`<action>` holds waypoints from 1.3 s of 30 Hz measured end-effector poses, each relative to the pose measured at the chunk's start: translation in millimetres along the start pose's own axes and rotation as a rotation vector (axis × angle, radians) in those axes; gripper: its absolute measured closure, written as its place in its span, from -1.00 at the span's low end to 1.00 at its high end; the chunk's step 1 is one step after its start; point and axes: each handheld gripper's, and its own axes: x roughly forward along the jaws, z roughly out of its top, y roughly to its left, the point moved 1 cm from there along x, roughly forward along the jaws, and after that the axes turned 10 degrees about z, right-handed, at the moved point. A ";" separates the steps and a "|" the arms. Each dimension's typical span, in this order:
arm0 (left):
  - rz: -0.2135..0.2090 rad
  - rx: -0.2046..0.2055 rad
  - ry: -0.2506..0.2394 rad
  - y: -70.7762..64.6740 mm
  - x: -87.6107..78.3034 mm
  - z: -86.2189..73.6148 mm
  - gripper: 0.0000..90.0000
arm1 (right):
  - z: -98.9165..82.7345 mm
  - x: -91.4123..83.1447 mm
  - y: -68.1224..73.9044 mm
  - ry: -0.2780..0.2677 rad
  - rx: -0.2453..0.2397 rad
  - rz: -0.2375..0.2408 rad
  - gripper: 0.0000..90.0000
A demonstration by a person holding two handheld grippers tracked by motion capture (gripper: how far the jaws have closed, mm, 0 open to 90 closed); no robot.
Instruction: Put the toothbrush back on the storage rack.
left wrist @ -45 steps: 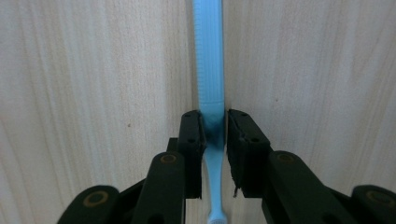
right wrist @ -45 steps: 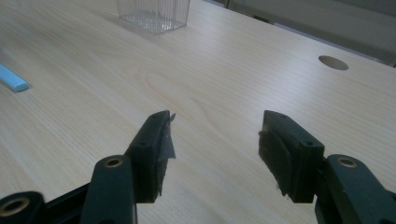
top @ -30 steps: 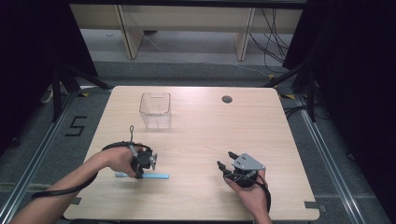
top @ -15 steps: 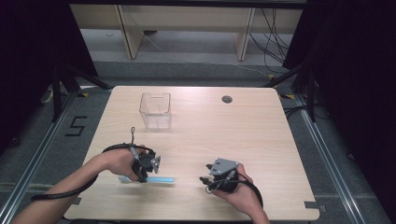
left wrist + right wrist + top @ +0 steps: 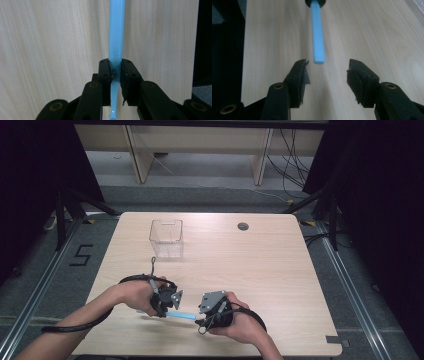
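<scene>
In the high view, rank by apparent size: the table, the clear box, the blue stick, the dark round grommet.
Largest to smallest:
1. table
2. clear box
3. blue stick, partly hidden in the left gripper
4. grommet

You have one wooden table [image 5: 280, 270] in front of you. On it stands one clear plastic box [image 5: 166, 238], and there is one round cable hole [image 5: 243, 226] in the tabletop. You hold two grippers: one left gripper [image 5: 167, 306] and one right gripper [image 5: 202, 316]. Between them is one light blue stick-shaped tool [image 5: 180, 315], too small to name more closely. On the floor to your left is one mark, the numeral 5 [image 5: 81, 255].
</scene>
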 end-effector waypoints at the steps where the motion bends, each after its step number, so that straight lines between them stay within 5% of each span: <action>1: -0.001 0.002 -0.002 0.0 -0.2 1.7 0.74 | 1.0 0.8 1.7 0.000 0.017 0.006 0.11; 7: -0.004 0.023 -0.005 -1.3 -0.3 10.5 0.74 | 6.1 7.0 0.1 0.026 -0.029 0.022 0.12; 11: -0.007 0.024 -0.008 -3.1 -1.2 14.1 0.74 | 5.9 11.2 -0.9 0.030 -0.017 0.046 0.17; 12: -0.011 0.013 -0.016 -3.9 -1.1 14.8 0.74 | 5.9 13.9 -4.3 0.012 -0.055 0.033 0.24; 15: -0.008 0.045 0.000 -2.3 -2.9 16.7 0.74 | 5.4 13.2 -2.0 0.027 -0.022 0.052 0.32; 18: -0.007 0.031 -0.016 -3.7 -3.6 18.7 0.74 | 5.5 13.5 0.8 0.030 0.022 0.090 0.43; 22: -0.002 0.040 -0.023 -4.0 -4.9 20.5 0.74 | 6.1 14.4 -0.2 0.022 0.007 0.116 0.55; 23: -0.018 0.008 -0.042 -6.5 -4.1 20.8 0.74 | 6.1 14.6 -0.7 0.019 -0.009 0.105 0.58; 25: -0.003 0.042 -0.022 -4.7 -5.7 21.4 0.74 | 5.6 15.2 -0.8 0.012 -0.010 0.109 0.66; 34: -0.001 0.042 -0.036 -5.5 -6.5 21.1 0.74 | 3.7 14.9 -1.5 0.000 0.011 0.125 0.74; 38: 0.025 0.025 -0.074 -8.6 -7.0 21.7 0.72 | 1.9 11.9 -3.3 -0.020 -0.006 0.104 0.75; 39: 0.040 0.050 -0.068 -7.3 -8.3 21.9 0.72 | 0.9 11.2 -2.5 -0.023 0.015 0.103 0.75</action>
